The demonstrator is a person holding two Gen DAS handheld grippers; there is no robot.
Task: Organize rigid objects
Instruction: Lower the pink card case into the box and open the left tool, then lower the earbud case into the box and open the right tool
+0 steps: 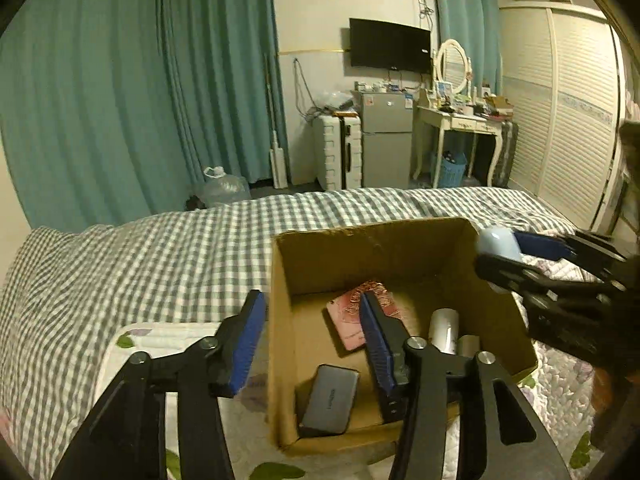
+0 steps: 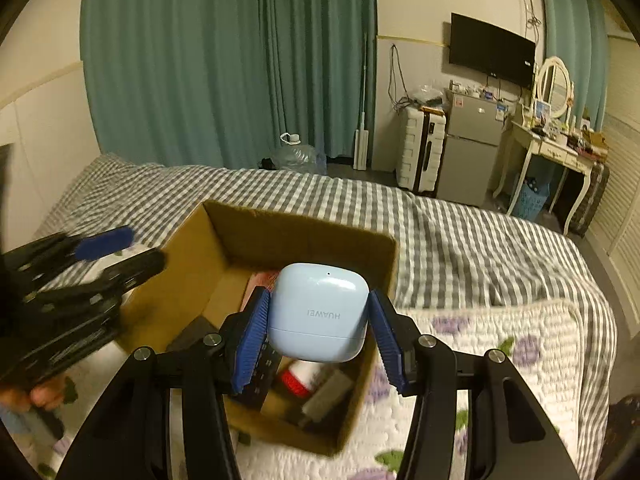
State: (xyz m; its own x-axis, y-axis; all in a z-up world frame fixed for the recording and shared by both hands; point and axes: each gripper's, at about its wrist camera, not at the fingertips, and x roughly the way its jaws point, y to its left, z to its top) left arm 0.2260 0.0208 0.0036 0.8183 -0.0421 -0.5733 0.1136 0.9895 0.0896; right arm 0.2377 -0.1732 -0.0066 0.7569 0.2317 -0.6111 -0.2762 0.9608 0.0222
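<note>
An open cardboard box (image 1: 320, 252) (image 2: 304, 228) sits on the bed. Inside lie a grey power bank (image 1: 330, 398), a pink booklet (image 1: 348, 328), a white cylinder (image 1: 443, 330) and a black item. My right gripper (image 2: 318, 318) is shut on a light blue Huawei earbuds case (image 2: 318, 312) and holds it above the box's right side; the case also shows in the left wrist view (image 1: 498, 242). My left gripper (image 1: 312, 316) is open and empty, straddling the box's left wall. It appears blurred in the right wrist view (image 2: 120, 252).
The box rests on a grey checked bedspread (image 1: 160, 248) and a white floral quilt (image 2: 500, 340). Beyond the bed stand teal curtains, a water jug (image 1: 224, 188), a white suitcase (image 1: 338, 152), a small fridge and a dressing table.
</note>
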